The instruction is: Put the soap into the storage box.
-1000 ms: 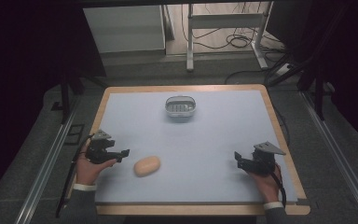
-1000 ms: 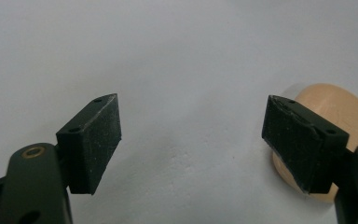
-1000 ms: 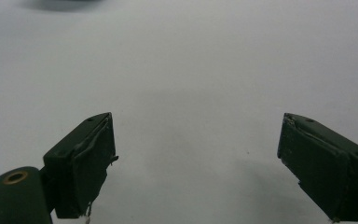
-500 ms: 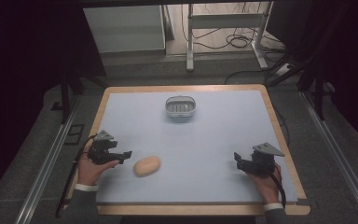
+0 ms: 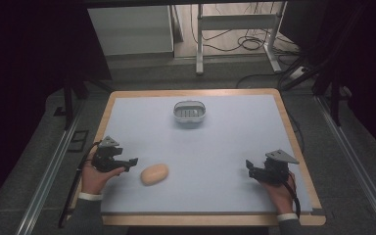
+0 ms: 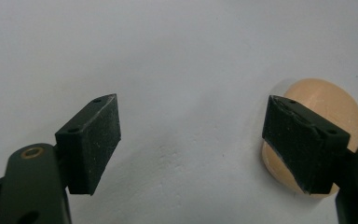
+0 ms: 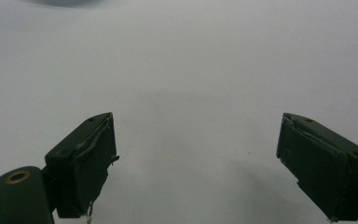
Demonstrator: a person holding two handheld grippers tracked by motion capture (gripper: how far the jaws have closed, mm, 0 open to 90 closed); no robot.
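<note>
1. Jaws of the left gripper [image 5: 133, 161] are spread wide, nothing pinched between them.
2. Just beside them, a tan bread roll [image 5: 154, 174] is seen lying on the table [image 5: 225, 147]; no writing can be read on it.
3. A grey basket [image 5: 189, 111] is placed farther back, unlabelled.
4. Jaws of the right gripper [image 5: 248, 166] are likewise spread over bare table.
</note>
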